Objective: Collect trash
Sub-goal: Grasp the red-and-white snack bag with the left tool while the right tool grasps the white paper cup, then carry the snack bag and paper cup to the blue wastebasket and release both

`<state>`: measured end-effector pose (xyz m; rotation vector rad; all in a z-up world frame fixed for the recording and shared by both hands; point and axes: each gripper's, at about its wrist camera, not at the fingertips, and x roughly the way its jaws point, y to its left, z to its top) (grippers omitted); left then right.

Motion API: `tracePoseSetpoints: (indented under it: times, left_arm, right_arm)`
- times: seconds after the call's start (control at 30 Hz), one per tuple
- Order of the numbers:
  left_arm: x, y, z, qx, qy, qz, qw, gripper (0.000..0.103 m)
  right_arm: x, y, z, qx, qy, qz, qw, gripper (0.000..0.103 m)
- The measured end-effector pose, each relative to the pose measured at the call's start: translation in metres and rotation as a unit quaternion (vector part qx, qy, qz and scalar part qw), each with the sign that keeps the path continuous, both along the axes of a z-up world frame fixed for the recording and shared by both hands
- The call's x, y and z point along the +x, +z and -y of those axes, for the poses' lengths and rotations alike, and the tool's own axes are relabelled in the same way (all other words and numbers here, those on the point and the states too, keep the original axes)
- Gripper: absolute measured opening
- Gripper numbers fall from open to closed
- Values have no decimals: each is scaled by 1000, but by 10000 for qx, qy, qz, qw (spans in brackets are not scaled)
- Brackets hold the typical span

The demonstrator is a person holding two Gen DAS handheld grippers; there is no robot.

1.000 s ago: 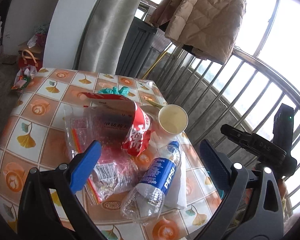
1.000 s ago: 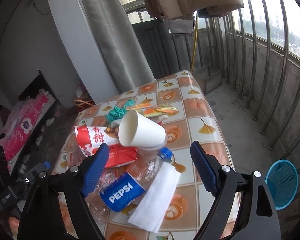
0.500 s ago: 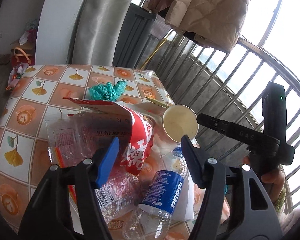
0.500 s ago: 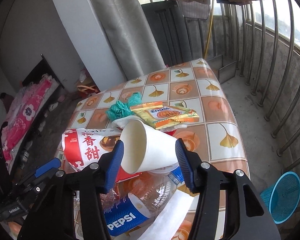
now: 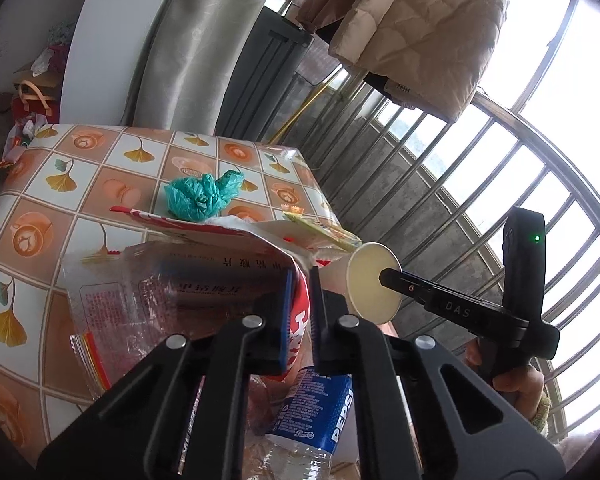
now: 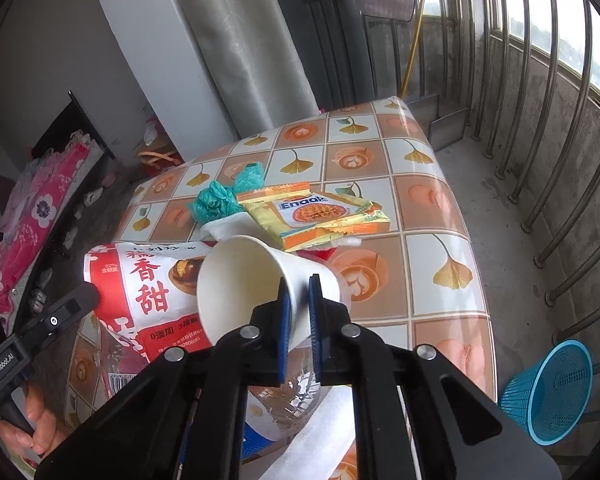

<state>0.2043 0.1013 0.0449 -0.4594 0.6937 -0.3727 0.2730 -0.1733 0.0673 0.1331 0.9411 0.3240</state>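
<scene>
Trash lies heaped on a table with a ginkgo-patterned cloth [image 5: 80, 184]. My left gripper [image 5: 300, 312] is shut on the edge of a red and white snack bag [image 5: 300, 320], which also shows in the right wrist view [image 6: 148, 292]. My right gripper [image 6: 298, 312] is shut on the wall of a white paper cup [image 6: 252, 284] lying on its side, its mouth facing left [image 5: 374, 284]. A Pepsi bottle [image 5: 316, 412] lies under both grippers. A teal plastic bag ball [image 5: 200, 198], a yellow noodle packet [image 6: 316, 216] and a clear wrapper [image 5: 148, 296] lie farther back.
A blue mesh basket [image 6: 552, 392] stands on the floor at the right of the table. Metal railing bars [image 6: 560, 120] run along the balcony at the right. A grey curtain [image 6: 240, 40] and a white wall stand behind the table. A white sheet [image 6: 320, 440] lies near me.
Both grippers have moved forward and closed: the left onto the red snack bag, the right onto the paper cup. A second ago both were wide open above the pile.
</scene>
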Motion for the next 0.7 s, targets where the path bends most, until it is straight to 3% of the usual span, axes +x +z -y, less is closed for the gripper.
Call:
tracePoseSetpoints:
  times: [0.3, 0.5, 0.53, 0.63, 0.7]
  left_arm:
    - [-10, 28, 6, -12, -151, 638, 9978, 0]
    - [-17, 32, 0, -230, -99, 393, 9989, 0]
    - [-19, 30, -2, -265, -104, 336, 9990, 6]
    - [-22, 25, -2, -208, 43, 205, 9996, 44]
    - [-18, 19, 0, -70, 152, 85, 9998, 45]
  right_arm:
    - [-13, 19, 22, 199, -200, 285, 9992, 4]
    - [-21, 28, 30, 325, -219, 381, 9985, 4]
    - [-22, 28, 31, 331, -214, 388, 9985, 4]
    - [-25, 28, 32, 353, -194, 395, 9984, 4]
    - [-27, 29, 32, 351, -187, 403, 9984, 4]
